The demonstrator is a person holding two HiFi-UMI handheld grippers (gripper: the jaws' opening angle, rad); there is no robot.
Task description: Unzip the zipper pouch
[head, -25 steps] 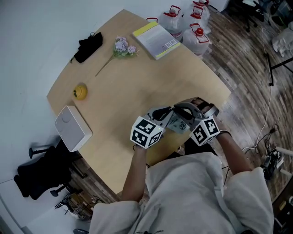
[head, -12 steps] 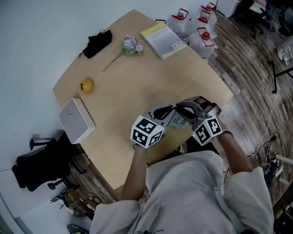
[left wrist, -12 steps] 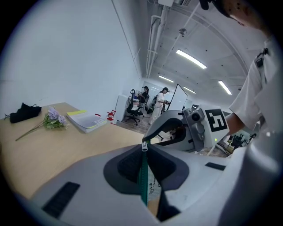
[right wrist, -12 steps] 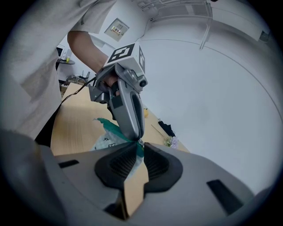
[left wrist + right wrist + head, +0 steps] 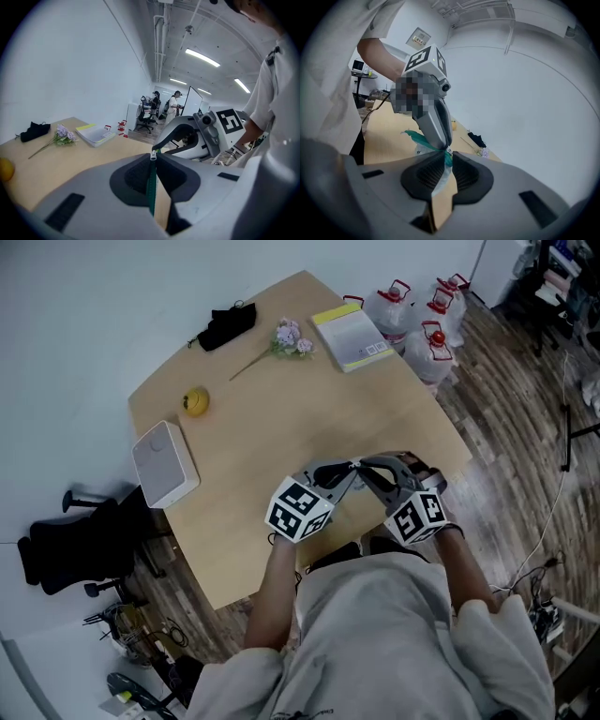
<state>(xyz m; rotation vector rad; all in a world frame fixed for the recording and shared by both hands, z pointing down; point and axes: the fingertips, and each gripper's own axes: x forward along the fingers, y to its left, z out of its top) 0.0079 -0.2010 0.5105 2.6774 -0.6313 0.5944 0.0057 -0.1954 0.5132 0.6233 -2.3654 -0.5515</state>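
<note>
The left gripper (image 5: 153, 158) has its jaws narrow, closed on the green zipper edge of the pouch (image 5: 151, 188), just under the metal slider (image 5: 153, 154). The pouch is held between both grippers, over the near part of the wooden surface (image 5: 281, 427). The right gripper (image 5: 446, 158) pinches its other end, its jaws also narrow.

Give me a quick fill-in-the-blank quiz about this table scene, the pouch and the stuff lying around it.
1. The zipper of the pouch is coloured ___.
2. The number of jugs standing on the floor beside the table is ___.
3. The round fruit next to the white box is ___.
4. The flowers lie between the book and a ___ cloth.

Missing words: green; three; yellow; black.
</note>
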